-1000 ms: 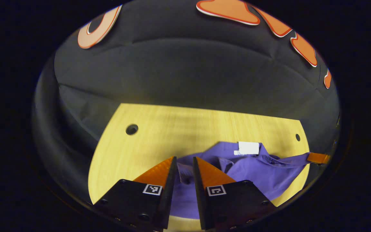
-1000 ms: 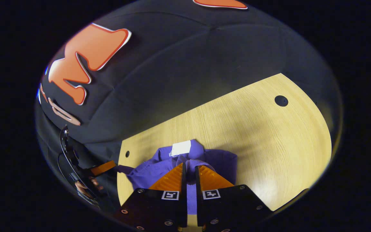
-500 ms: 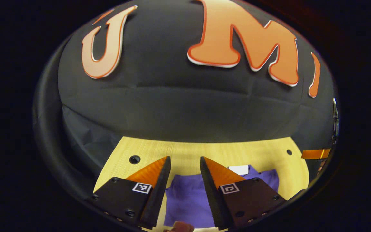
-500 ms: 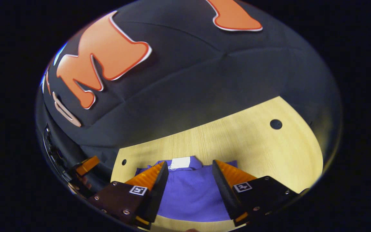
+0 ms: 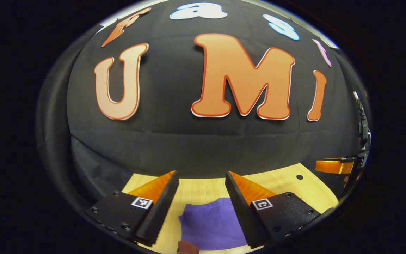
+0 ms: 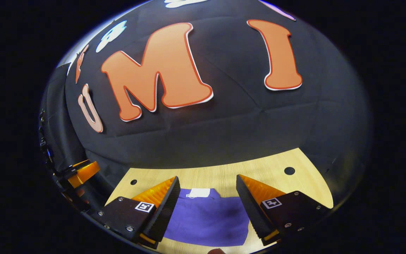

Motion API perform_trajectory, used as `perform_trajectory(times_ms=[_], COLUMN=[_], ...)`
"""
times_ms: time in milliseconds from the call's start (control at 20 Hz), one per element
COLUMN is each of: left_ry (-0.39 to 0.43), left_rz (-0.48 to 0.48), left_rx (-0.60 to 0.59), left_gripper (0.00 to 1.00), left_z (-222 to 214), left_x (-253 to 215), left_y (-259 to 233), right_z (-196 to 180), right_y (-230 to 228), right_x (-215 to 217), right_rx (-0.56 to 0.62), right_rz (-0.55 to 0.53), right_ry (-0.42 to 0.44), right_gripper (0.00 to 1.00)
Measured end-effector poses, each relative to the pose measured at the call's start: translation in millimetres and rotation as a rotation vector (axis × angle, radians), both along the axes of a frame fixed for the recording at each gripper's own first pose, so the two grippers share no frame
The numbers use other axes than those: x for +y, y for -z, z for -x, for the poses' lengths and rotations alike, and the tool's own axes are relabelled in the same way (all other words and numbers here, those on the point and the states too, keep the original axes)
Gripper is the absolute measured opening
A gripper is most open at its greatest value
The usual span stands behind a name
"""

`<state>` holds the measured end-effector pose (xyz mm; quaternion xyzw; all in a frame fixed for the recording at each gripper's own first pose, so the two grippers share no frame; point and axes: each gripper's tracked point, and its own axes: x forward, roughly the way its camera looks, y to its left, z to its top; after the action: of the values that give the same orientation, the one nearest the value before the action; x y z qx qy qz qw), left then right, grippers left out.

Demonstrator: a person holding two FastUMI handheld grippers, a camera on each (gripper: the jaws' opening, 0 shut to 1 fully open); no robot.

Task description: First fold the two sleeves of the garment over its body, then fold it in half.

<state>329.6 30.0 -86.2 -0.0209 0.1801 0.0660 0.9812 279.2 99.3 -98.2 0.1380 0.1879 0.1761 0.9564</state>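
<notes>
A purple garment [image 6: 208, 220] lies folded into a compact rectangle on the light wooden table [image 6: 277, 165], with a white label [image 6: 198, 192] at its far edge. In the left gripper view the same garment [image 5: 210, 222] shows below and between the fingers. My left gripper [image 5: 201, 178] is open and raised above the cloth, holding nothing. My right gripper [image 6: 207, 181] is open too, lifted over the garment with its fingers spread wide. At the right edge of the left gripper view I see the right gripper [image 5: 333, 165] from the side; the left gripper [image 6: 79, 173] appears at the left edge of the right gripper view.
The table has a small round hole [image 6: 289, 170] near its far right corner and another hole [image 6: 133, 182] at the far left. The black cloth wall rises just behind the table's far edge. Bare wood lies to the right of the garment.
Both grippers went from pinching the purple cloth to open, letting it drop folded on the table, then lifted up and tilted back toward the wall.
</notes>
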Motion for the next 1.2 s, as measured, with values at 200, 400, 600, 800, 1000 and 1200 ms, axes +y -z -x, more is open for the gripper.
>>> perform_trajectory(times_ms=[200,400,600,800,1000,1200], left_ry=[0.003,-0.012,-0.012,0.008,0.011,0.004], left_rz=[-0.011,-0.081,-0.054,-0.014,-0.08,-0.076], left_rx=[-0.094,-0.18,-0.199,-0.232,-0.322,-0.307], left_gripper=[0.89,0.89,0.89,0.89,0.89,0.88], left_z=[28.2,55.6,80.9,106.5,127.5,139.4], left_x=[-1.8,1.3,-7.9,-23.2,-22.3,-23.1], left_y=[-27.7,-48.8,-51.3,-54.2,-74.4,-62.9], right_z=[21.0,46.2,66.0,92.6,119.2,146.0], right_y=[-26.2,-53.5,-81.0,-88.3,-91.9,-86.0], right_x=[-0.2,5.5,4.3,15.6,32.8,53.4], right_rx=[-0.095,-0.172,-0.276,-0.337,-0.417,-0.418], right_rz=[0.029,0.02,0.046,0.081,0.102,0.038], right_ry=[0.023,0.025,0.054,0.058,0.057,0.039], right_gripper=[0.95,0.95,0.95,0.94,0.94,0.94])
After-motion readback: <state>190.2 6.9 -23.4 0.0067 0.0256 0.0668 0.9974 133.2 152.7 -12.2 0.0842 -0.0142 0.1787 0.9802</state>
